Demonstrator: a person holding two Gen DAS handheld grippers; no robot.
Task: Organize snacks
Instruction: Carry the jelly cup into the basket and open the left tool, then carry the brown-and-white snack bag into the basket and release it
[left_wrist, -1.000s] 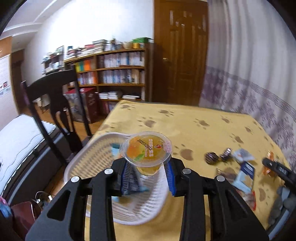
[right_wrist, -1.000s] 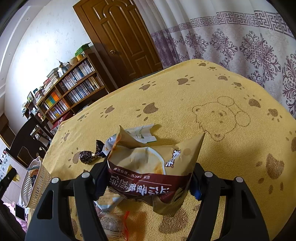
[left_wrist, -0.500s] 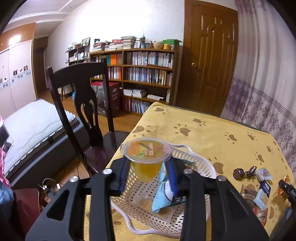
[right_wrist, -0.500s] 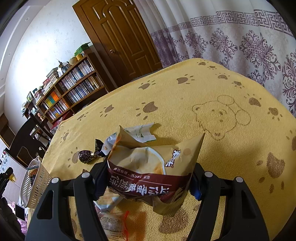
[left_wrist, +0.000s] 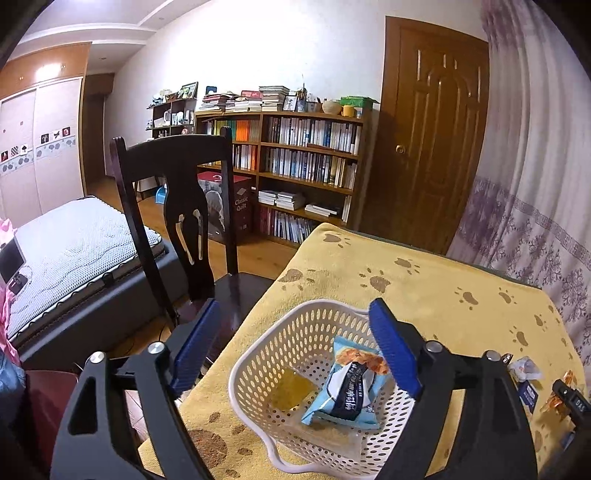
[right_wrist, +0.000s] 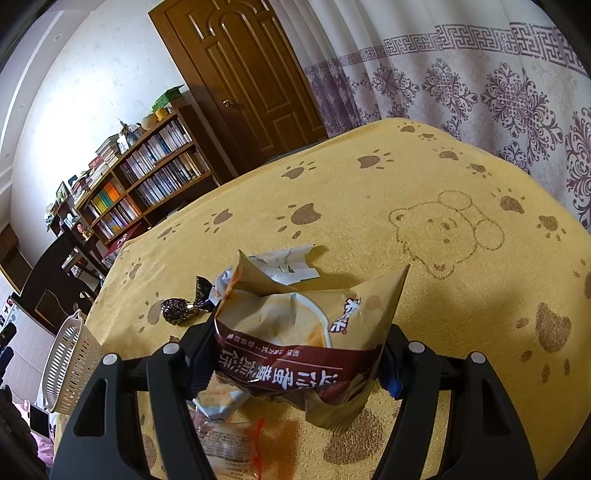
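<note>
Left gripper (left_wrist: 295, 345): jaws spread wide, nothing between the blue pads (left_wrist: 393, 347). It hangs above the white perforated basket (left_wrist: 258, 354), which sits at the near-left corner of the yellow paw-print tablecloth (left_wrist: 424, 295).

Inside the basket: a jelly cup (left_wrist: 291, 389) lying on the basket floor, yellow contents visible through the clear plastic, and just beside it on the right a light-blue snack packet (left_wrist: 349, 384) leaning against the basket wall. Right pad overlaps the top of that packet in view; can't tell if they touch.

Right gripper (right_wrist: 295, 354): jaws closed on a tan-and-maroon snack bag (right_wrist: 303, 332), gripped across its lower printed band, bag top pointing away from the camera. Bag appears lifted slightly off the cloth, but contact is hard to judge.

Loose items on the cloth near the right gripper:
- dark foil-wrapped candy (right_wrist: 181, 308), just left of the bag
- white-and-green wrapper (right_wrist: 284, 264), behind the bag
- clear packet with orange edge (right_wrist: 229, 443), below the gripper, between its fingers in view

Basket shows at the far left edge in the right wrist view, well apart from the held bag.

Background: dark wooden chair (left_wrist: 177, 206) beside the table, bookshelf (left_wrist: 295, 166), brown door (left_wrist: 432, 140), patterned curtain (right_wrist: 480, 81).
</note>
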